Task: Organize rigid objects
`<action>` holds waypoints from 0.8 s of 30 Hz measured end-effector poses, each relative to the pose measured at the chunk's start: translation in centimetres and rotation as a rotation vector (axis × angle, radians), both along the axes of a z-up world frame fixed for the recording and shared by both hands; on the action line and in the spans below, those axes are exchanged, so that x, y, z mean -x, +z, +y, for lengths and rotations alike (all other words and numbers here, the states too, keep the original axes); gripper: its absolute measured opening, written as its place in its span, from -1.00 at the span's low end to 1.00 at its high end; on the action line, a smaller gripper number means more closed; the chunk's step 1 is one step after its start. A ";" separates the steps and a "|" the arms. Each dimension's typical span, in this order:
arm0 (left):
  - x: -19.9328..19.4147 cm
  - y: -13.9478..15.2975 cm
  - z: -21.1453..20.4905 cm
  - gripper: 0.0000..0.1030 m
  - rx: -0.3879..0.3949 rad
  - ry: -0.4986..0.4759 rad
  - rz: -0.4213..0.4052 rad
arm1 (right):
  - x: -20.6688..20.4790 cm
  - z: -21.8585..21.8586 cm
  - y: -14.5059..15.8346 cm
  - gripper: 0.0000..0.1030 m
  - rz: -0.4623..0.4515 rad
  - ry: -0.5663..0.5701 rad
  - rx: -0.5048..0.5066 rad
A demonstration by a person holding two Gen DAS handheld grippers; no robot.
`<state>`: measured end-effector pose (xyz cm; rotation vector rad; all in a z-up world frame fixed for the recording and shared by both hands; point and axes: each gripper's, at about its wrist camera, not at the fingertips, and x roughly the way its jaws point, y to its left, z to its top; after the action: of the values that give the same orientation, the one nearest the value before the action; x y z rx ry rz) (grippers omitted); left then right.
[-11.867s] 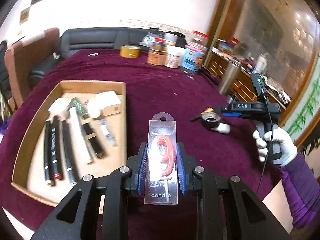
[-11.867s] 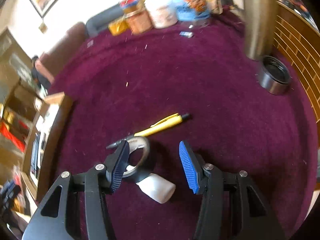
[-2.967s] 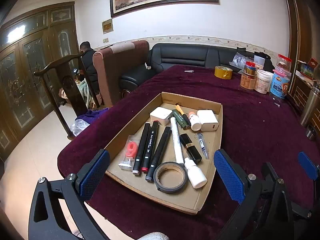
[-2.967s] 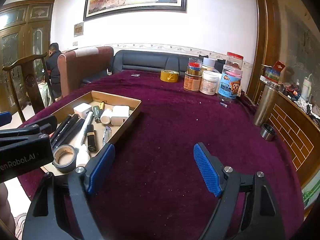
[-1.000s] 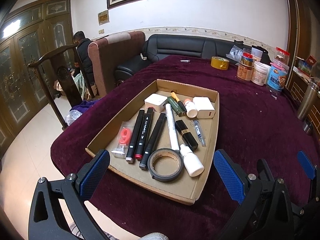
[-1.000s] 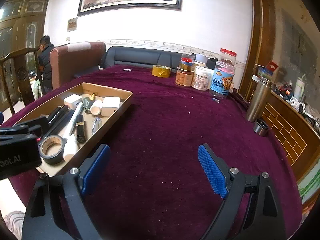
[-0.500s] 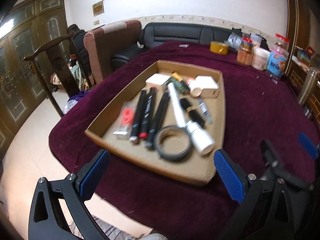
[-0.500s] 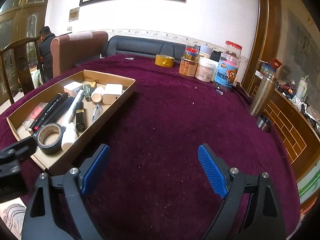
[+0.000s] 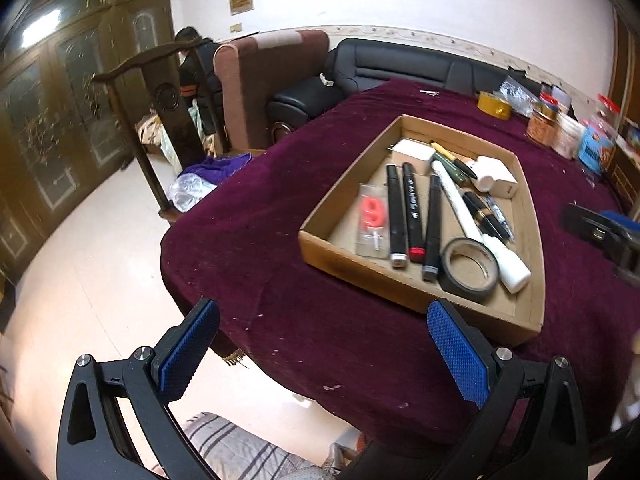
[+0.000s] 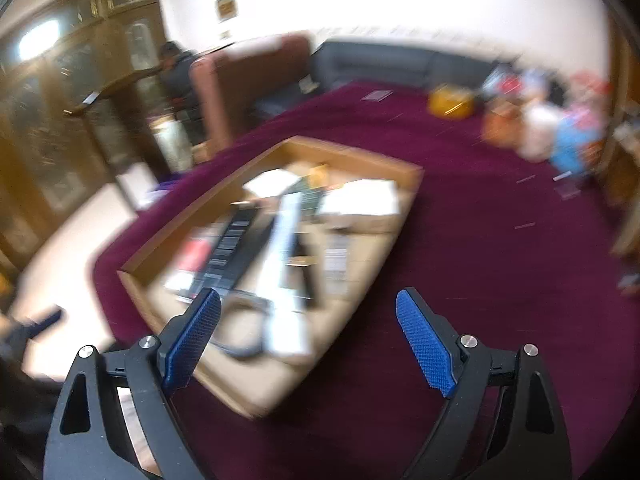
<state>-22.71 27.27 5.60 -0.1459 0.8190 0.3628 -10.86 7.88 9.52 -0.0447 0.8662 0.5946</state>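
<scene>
The left gripper (image 9: 322, 350) hangs over the near edge of the table (image 9: 320, 332), which has a dark red cloth on it. Its blue fingers (image 9: 188, 350) are spread wide with nothing between them. To its right a cardboard tray (image 9: 352, 264) sits on the cloth. In the tray, going left to right, lie a red number candle (image 9: 373, 216) in a clear pack, three black markers (image 9: 412, 216) side by side, a roll of black tape (image 9: 469, 269), and a white bottle (image 9: 510, 266) touching the tape. The right gripper (image 10: 310, 346) hangs over the tray's near corner (image 10: 256, 390). Its jaws are wide apart too, and it holds nothing. That view is blurry.
</scene>
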 end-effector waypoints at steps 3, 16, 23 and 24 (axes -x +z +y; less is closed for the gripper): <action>0.1 -0.4 1.0 0.98 0.016 -0.007 -0.007 | -3.7 2.0 -1.5 0.76 0.259 0.101 -0.250; -0.7 -0.8 5.2 0.98 0.047 -0.032 -0.089 | -10.0 6.2 -4.5 0.75 0.469 0.110 -0.250; -1.4 -1.1 5.8 0.98 0.074 -0.053 -0.100 | -13.3 3.6 -1.8 0.75 0.378 -0.035 -0.254; -1.5 -1.1 5.8 0.98 0.074 -0.054 -0.100 | -13.9 3.4 -2.2 0.75 0.375 -0.070 -0.240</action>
<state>-21.25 33.04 4.45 -0.2086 0.7361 0.2725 3.00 11.26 7.28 0.3225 1.1479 0.6482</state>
